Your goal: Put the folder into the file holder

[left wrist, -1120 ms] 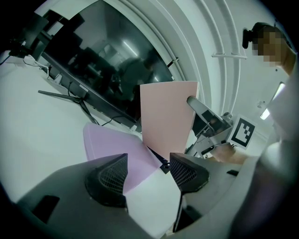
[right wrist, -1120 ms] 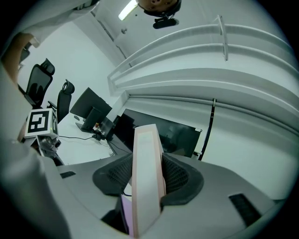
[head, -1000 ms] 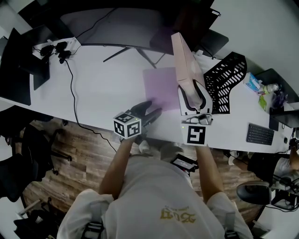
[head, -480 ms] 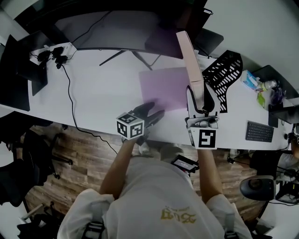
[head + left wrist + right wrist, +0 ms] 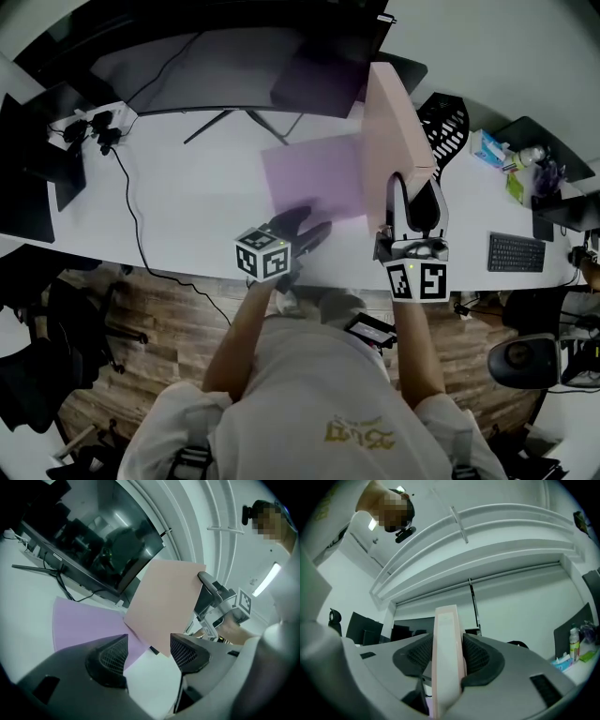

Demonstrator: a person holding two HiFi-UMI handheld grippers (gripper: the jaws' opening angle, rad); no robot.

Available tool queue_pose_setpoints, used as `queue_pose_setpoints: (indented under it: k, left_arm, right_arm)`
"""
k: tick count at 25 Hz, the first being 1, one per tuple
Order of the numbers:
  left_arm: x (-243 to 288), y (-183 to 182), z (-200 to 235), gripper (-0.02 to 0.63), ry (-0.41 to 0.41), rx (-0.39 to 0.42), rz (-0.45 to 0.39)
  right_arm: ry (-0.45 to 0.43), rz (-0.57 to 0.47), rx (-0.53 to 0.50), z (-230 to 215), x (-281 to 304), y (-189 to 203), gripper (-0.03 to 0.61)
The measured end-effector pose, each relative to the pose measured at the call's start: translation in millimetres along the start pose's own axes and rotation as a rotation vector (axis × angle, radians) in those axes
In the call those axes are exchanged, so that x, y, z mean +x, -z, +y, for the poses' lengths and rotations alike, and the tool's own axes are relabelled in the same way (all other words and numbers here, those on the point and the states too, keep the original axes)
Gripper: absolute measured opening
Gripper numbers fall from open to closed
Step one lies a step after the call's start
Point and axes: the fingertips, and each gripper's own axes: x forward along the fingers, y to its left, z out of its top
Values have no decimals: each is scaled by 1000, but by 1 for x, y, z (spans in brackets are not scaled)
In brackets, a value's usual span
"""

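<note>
**Near**
- L gripper (image 5: 147, 651): jaws apart, nothing betw. them. Sits low over near edge of desk (image 5: 187, 197), aimed at purple sheet (image 5: 314, 178).
- R gripper (image 5: 449, 641): clamped on pink folder (image 5: 398, 122), mesh pads pressing both faces at its lower edge.
- Folder is up off the desk, stood on end; seen edge-on in right gripper view. Its top overlaps the left side of the file holder (image 5: 450, 122) in head view. Not in a slot yet, as far as I can tell.

**Handling (my read)**
- Folder is thin and prob. light. It stays flat with no sag while pinched at one edge only, so fairly stiff card or plastic.
- Faces look smooth, so it could slide in the pads if an edge catches on the mesh.
- Present hold at the bottom edge leaves the top free. Flipping or lowering into a slot would need the leading edge clear of the jaws.
- Holder is open black mesh, likely light, and may skid if nudged. L gripper is free to steady it.

**Surface**
- Desk white, smooth, matt. Purple sheet lies flat mid-desk, just left of the raised folder.

**Further off**
- Cable (image 5: 131, 206) trails across the left part of the desk.
- Keyboard (image 5: 516, 253) at far right.
- Wide dark monitor (image 5: 216, 56) along the back edge, on a thin stand.
- Wood floor (image 5: 169, 319) below the desk; pale walls and ceiling beyond.
</note>
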Motion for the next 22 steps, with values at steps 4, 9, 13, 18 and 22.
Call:
queue_pose_setpoints:
  k: [4, 9, 13, 18, 22]
  left_arm:
    - [13, 0, -9, 282, 27, 12, 13]
    - [33, -1, -22, 270, 45, 64, 27]
    - [49, 1, -34, 265, 74, 91, 41]
    - [64, 1, -41, 264, 96, 105, 50]
    - [77, -1, -49, 244, 87, 191, 40]
  right_arm:
    - [8, 6, 14, -7, -11, 2, 206]
    - [7, 45, -42, -7, -20, 9, 206]
    - [24, 100, -79, -11, -28, 19, 204]
    - [39, 148, -89, -17, -36, 29, 204]
    - [43, 167, -84, -22, -42, 32, 204]
